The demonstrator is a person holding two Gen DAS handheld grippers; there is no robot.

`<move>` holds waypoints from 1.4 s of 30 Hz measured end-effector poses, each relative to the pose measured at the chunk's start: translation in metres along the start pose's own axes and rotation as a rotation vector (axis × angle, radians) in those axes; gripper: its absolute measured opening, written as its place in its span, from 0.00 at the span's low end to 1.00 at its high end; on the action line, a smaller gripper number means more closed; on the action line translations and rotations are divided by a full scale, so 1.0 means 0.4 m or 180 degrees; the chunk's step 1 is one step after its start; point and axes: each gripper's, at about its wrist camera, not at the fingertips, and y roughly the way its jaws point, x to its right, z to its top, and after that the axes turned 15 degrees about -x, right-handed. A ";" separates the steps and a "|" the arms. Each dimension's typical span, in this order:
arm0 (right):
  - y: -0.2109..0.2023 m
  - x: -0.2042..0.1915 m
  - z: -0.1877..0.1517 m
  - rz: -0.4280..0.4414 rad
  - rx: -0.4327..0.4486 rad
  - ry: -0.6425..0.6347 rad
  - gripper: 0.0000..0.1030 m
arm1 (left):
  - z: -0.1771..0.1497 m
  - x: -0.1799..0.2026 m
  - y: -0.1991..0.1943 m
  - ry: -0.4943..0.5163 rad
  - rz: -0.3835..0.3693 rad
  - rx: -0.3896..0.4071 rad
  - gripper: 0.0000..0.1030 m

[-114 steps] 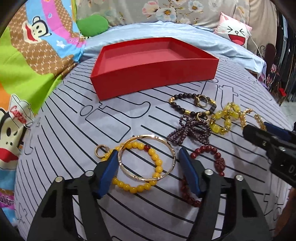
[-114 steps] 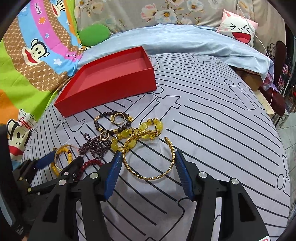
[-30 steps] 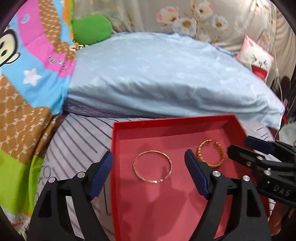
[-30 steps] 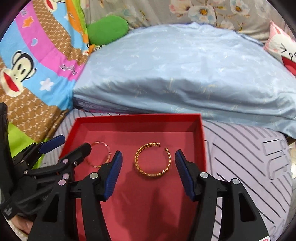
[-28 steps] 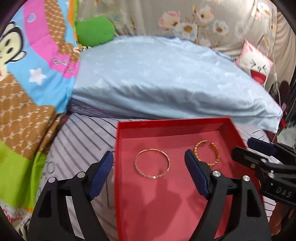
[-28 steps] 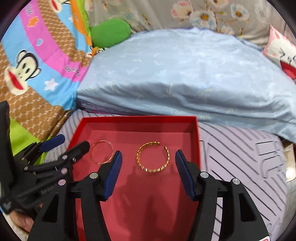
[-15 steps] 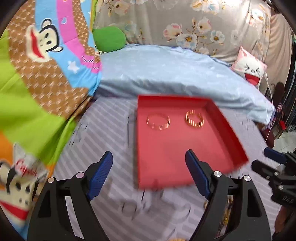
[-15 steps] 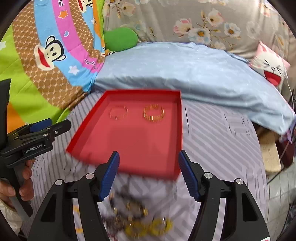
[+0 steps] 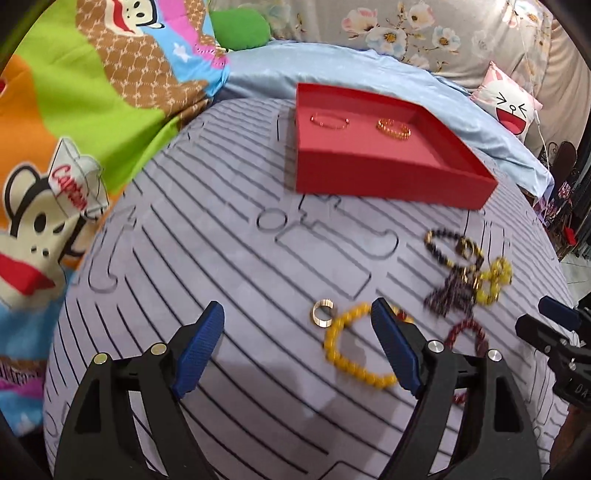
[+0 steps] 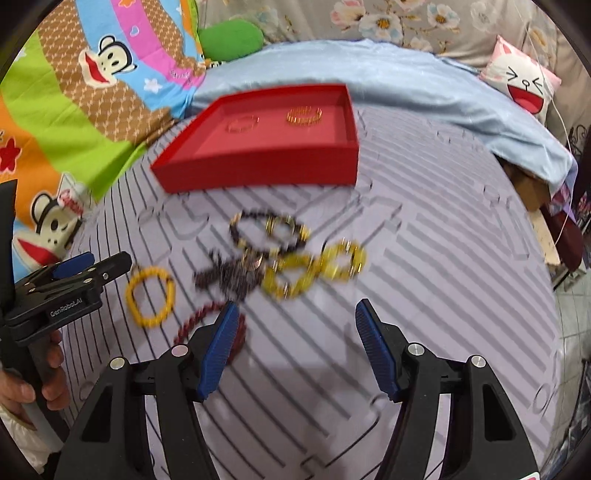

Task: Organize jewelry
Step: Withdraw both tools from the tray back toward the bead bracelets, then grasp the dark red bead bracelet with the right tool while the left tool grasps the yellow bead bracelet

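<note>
Both claws, left claw (image 9: 297, 341) and right claw (image 10: 291, 341), are hanging wide open and empty, right jaws just widening; two gold bangles (image 9: 393, 127) are lying inside the red tray (image 9: 388, 181), beaded bracelets (image 10: 295, 254) just before it.

We see a grey bedsheet (image 9: 207, 236) printed with dark lines. To its left lies a bright cartoon-monkey blanket (image 9: 74, 122), with a green cushion (image 10: 231, 38) at its far end. Behind, a pale blue quilt (image 10: 388, 77) is heaped before floral fabric (image 9: 424, 33), beside a pink-and-white laughing-face pillow (image 10: 524, 85).
</note>
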 end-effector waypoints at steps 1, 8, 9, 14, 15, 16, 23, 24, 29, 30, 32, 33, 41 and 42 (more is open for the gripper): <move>0.005 -0.005 -0.006 -0.0003 -0.0006 -0.0006 0.62 | -0.009 0.001 0.003 -0.0001 0.0010 0.0006 0.75; 0.044 -0.062 -0.025 -0.0051 -0.0031 -0.0114 0.60 | -0.033 0.017 0.036 0.0011 0.0034 -0.0028 0.75; 0.048 -0.069 -0.025 -0.0058 -0.0029 -0.0135 0.60 | -0.034 0.018 0.039 0.0021 0.0044 -0.0028 0.75; 0.067 -0.092 -0.027 -0.0094 -0.0034 -0.0186 0.52 | -0.049 0.037 0.043 0.0115 0.0194 0.0032 0.75; 0.072 -0.094 -0.027 -0.0093 -0.0044 -0.0192 0.51 | -0.050 0.039 0.043 0.0121 0.0205 0.0037 0.75; 0.073 -0.098 -0.029 -0.0124 -0.0022 -0.0207 0.51 | -0.051 0.038 0.044 0.0125 0.0209 0.0038 0.75; 0.070 -0.094 -0.040 -0.0177 0.0034 -0.0277 0.37 | -0.052 0.043 0.038 0.0161 0.0191 0.0072 0.62; 0.069 -0.092 -0.041 -0.0168 0.0035 -0.0278 0.33 | -0.053 0.045 0.037 0.0181 0.0185 0.0076 0.60; 0.066 -0.098 -0.045 -0.0109 0.0013 -0.0341 0.13 | -0.063 0.059 0.028 0.0293 0.0131 0.0085 0.41; 0.066 -0.100 -0.047 -0.0111 0.0012 -0.0350 0.11 | -0.065 0.062 0.026 0.0311 0.0112 0.0082 0.38; 0.065 -0.103 -0.049 -0.0105 0.0005 -0.0359 0.11 | -0.067 0.066 0.021 0.0344 0.0040 0.0064 0.26; 0.064 -0.102 -0.049 -0.0085 -0.0005 -0.0352 0.11 | -0.068 0.065 0.021 0.0351 0.0010 0.0055 0.23; 0.049 -0.073 -0.055 0.0119 -0.0082 -0.0218 0.11 | -0.065 0.067 0.009 0.0322 -0.0292 -0.0082 0.07; 0.044 -0.070 -0.056 0.0129 -0.0077 -0.0207 0.11 | -0.065 0.067 0.007 0.0322 -0.0307 -0.0085 0.07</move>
